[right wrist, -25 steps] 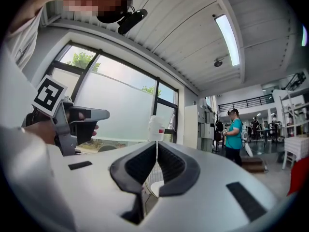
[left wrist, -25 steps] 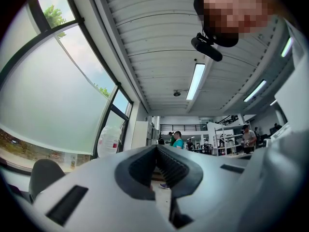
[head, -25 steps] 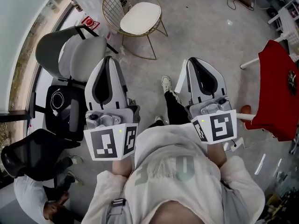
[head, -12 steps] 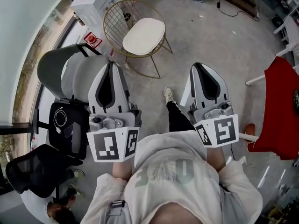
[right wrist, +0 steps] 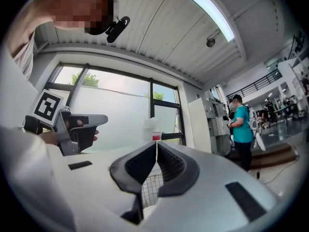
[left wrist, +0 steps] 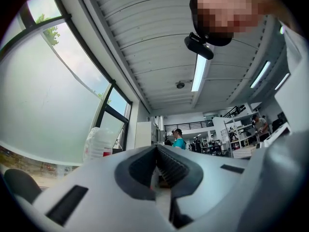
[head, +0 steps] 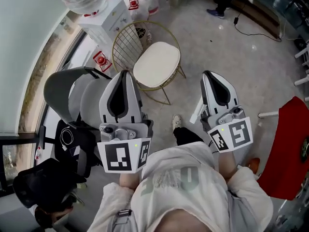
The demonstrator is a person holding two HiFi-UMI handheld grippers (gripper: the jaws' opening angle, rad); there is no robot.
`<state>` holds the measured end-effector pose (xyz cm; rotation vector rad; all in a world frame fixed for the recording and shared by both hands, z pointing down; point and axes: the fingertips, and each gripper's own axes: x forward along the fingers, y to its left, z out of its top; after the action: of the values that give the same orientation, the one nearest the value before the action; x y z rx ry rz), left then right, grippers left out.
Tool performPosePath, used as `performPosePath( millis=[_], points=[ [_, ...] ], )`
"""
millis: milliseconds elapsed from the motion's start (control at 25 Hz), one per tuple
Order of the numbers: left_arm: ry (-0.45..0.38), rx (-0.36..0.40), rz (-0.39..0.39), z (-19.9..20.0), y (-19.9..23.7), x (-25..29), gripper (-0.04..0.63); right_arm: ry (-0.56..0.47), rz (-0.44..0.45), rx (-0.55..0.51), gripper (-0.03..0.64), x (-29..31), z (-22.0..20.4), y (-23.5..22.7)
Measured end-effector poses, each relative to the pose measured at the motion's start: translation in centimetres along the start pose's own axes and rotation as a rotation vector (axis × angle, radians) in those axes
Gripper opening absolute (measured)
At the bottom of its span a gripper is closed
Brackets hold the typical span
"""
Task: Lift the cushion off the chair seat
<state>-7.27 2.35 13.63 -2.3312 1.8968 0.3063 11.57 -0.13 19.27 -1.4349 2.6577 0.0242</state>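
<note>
With the rounded cream cushion (head: pixel 156 64) lying on the gold wire chair (head: pixel 126 45) ahead, the left hand-held gripper (head: pixel 124 74) and right hand-held gripper (head: pixel 211 74) — both clenched, empty — should open before flanking its edges.

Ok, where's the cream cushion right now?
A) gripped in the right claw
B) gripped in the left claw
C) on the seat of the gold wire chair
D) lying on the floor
C: the cushion lies flat on the seat of the gold wire chair, ahead of the person.
</note>
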Motion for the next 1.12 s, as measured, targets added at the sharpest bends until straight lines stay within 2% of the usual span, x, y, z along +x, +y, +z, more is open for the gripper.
performPosePath(
  millis=[320, 480, 600, 760, 880, 1000, 1120],
  points=[
    [-0.014, 0.028, 0.118, -1.4, 3.3, 8.6, 0.012, 0.035, 0.15, 0.123, 0.017, 10.3, -1.1, -5.0],
    [0.011, 0.033, 0.16, -2.8, 4.9, 11.0, 0.012, 0.096, 0.254, 0.195, 0.017, 13.8, -3.1, -5.3],
    [0.045, 0.039, 0.169, -4.3, 6.2, 12.2, 0.012, 0.12, 0.277, 0.219, 0.017, 15.6, -4.4, -5.1],
    [0.033, -0.004, 0.137, -5.4, 7.8, 14.6, 0.012, 0.119, 0.255, 0.237, 0.017, 17.7, -4.7, -5.0],
    [0.001, -0.034, 0.076, -5.7, 7.8, 16.7, 0.012, 0.077, 0.232, 0.322, 0.017, 18.7, -3.2, -5.2],
    [-0.039, -0.03, -0.002, -4.1, 6.9, 18.4, 0.012, 0.008, 0.222, 0.376, 0.017, 19.1, -0.5, -5.3],
    [-0.095, -0.013, -0.056, -2.2, 6.3, 19.7, 0.012, -0.044, 0.207, 0.367, 0.017, 19.3, 1.4, -5.7]
  ],
)
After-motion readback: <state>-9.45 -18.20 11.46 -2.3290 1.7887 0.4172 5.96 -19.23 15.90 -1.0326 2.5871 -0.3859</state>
